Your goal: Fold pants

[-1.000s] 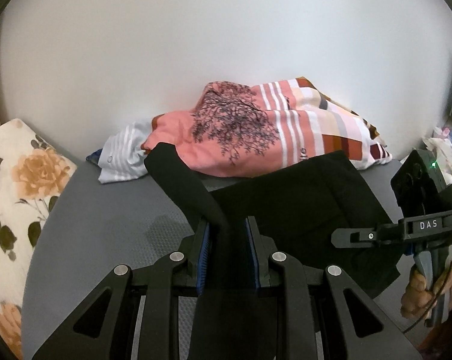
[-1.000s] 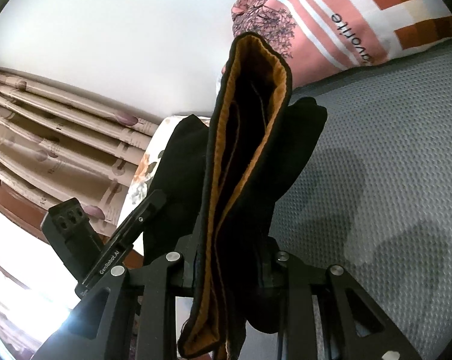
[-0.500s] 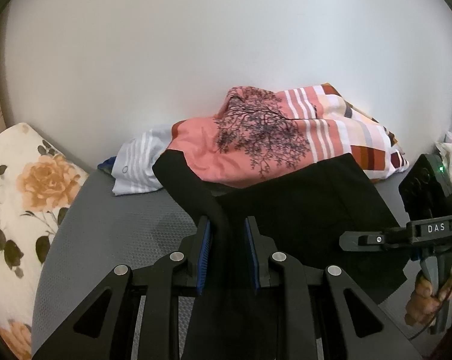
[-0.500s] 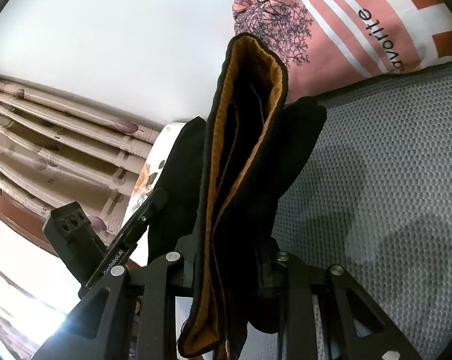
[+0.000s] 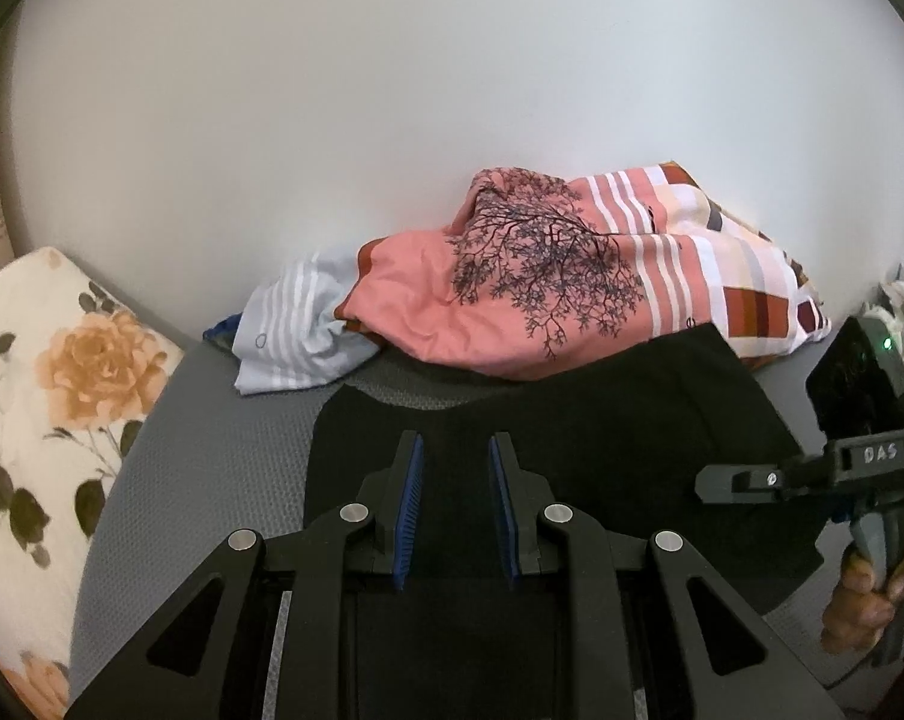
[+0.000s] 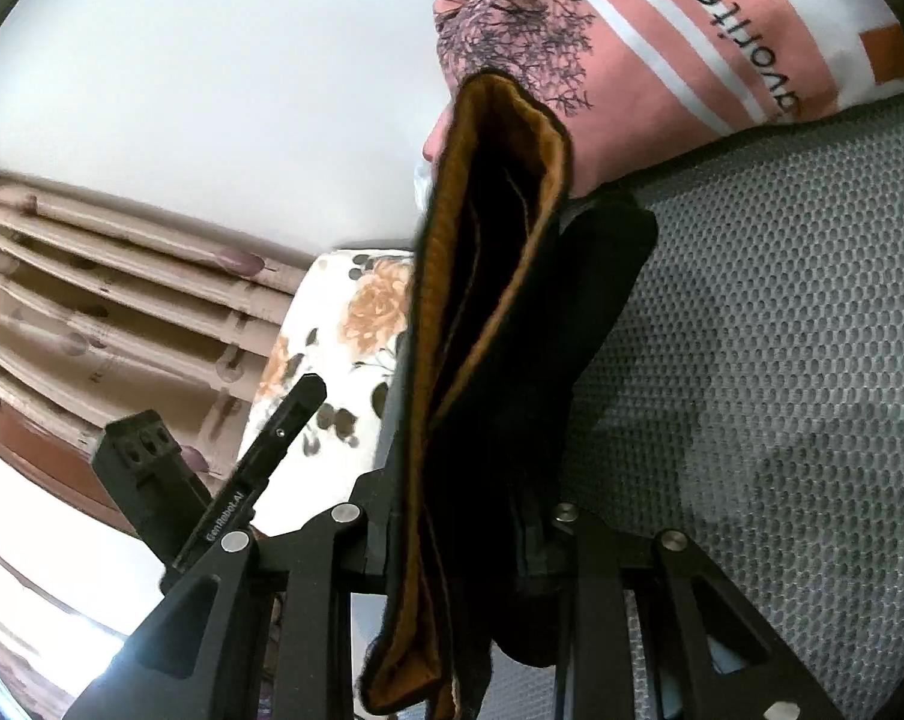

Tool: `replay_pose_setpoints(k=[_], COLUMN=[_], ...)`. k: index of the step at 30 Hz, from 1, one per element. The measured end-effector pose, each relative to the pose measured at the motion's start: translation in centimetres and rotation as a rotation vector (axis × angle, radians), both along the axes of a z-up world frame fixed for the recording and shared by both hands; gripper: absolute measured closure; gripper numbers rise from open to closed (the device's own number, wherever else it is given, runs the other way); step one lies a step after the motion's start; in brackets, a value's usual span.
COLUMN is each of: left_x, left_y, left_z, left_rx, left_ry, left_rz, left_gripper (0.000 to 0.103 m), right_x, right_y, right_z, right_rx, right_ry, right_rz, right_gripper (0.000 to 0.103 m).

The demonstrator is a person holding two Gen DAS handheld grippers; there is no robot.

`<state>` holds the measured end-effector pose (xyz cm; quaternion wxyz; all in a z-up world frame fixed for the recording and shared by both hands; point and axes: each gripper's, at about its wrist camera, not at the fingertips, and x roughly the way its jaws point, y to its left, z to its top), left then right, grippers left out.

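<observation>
1. So the black fabric pants with the orange-brown lining (image 5: 572,432) are lying over the grey textured mattress (image 5: 200,480), just in front of the pink tree-print bedding heap (image 5: 542,288) that's piled against the plain white wall (image 5: 452,90). The far corner of the cloth looks laid down flat on the left side.

2. Left hand-held gripper (image 5: 455,498): its blue-padded fingers sit apart with black cloth between them. I honestly can't tell if they're pinching it or have just let go, the gap looks too wide for a real pinch.

3. Right hand-held gripper (image 6: 470,516) is clamped on a thick stacked edge of the pants (image 6: 488,300), lining showing, and that edge is lifted off the mattress rather than resting on it.

4. Progress guess: several layers are already doubled in the right grip, so I'd say at least one fold is in. What's left is laying that lifted end down and squaring it up.

5. Room to move: the pink heap touches or slightly overlaps the pants' far edge, so little slack there. The white floral pillow (image 5: 38,420) sits well to the left of the heap, with open grey mattress between. More bare mattress shows in the right wrist view.
</observation>
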<state>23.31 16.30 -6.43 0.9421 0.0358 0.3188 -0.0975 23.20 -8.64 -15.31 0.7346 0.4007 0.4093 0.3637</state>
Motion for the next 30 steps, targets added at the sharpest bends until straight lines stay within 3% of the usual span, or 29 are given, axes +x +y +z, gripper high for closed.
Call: replay_pose_setpoints(k=[3, 12, 30], left_x=[0.0, 0.2, 1.2], left_y=[-0.1, 0.7, 2.3], left_z=[-0.1, -1.4, -4.5], left_rx=[0.003, -0.015, -0.028], left_ry=[0.001, 0.034, 0.112], left_rz=[-0.001, 0.027, 0.07], left_gripper=[0.08, 0.08, 0.08], right_x=[0.1, 0.3, 0.0], right_y=[0.4, -0.4, -2.3], right_z=[0.4, -0.7, -2.3], right_rx=[-0.048, -0.028, -0.096], right_ry=[-0.005, 0.012, 0.025], right_rz=[0.007, -0.007, -0.032], right_gripper=[0.077, 0.078, 0.078])
